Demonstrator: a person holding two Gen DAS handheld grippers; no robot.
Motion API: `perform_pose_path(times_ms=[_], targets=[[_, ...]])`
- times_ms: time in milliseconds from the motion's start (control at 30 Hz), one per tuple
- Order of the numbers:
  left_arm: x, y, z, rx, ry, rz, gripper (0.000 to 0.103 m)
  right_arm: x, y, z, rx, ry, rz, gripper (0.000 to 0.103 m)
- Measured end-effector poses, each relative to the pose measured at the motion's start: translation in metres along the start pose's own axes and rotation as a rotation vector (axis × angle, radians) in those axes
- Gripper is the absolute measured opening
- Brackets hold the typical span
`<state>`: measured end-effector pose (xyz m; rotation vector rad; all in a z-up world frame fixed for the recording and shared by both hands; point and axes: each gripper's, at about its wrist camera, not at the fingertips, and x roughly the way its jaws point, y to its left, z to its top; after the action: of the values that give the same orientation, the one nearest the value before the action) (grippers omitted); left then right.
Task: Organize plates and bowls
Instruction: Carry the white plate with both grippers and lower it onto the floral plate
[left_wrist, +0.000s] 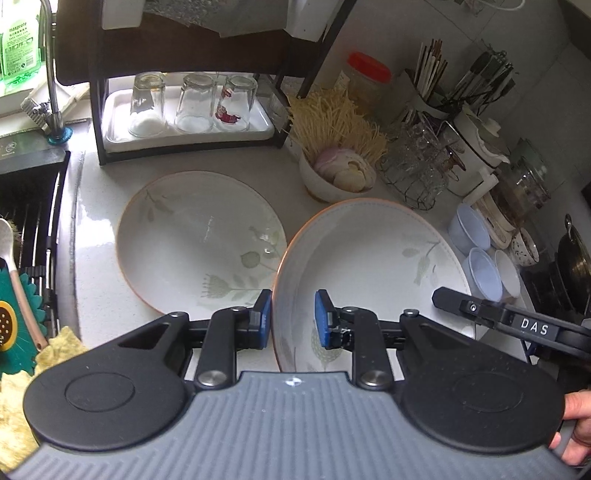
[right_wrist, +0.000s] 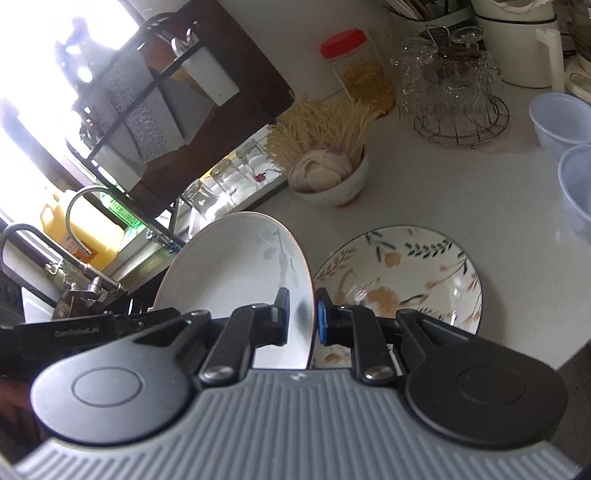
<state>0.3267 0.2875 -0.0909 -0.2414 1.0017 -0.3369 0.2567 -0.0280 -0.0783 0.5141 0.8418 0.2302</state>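
Both grippers (left_wrist: 293, 319) (right_wrist: 301, 314) pinch plate (left_wrist: 369, 258) rim, opposite edges. Glazed ceramic: stiff, heavy, slick, breakable; rim is best hold.

- The left gripper (left_wrist: 291, 319) points steeply down, its blue pads clamped on the rim of a held plate (left_wrist: 369, 266).
- The right gripper (right_wrist: 301, 317) angles down, pinching the same plate's opposite rim.

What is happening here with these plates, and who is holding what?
A person works with two handheld grippers. Both the left gripper and the right gripper clamp opposite rims of one white plate, holding it tilted above the counter. A matching plate and a floral plate lie flat on the counter.
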Motion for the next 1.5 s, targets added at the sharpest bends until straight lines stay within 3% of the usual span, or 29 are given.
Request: perform_pose_path(times_ms=[400,733,1500], targets=[[0.058,-0.048,0.008,0.004,0.060,0.027,0.028,0.004,-0.057,0.019,0.018,0.030,-0.021,0.018],[0.103,-0.061,0.005,-0.011,0.158,0.046,0.028,0.020,-0.084,0.019,-0.028,0.083,-0.081,0.018],[0.152,-0.077,0.005,0.024,0.240,0.102,0.028,0.046,-0.098,0.010,-0.087,0.101,-0.189,0.021]])
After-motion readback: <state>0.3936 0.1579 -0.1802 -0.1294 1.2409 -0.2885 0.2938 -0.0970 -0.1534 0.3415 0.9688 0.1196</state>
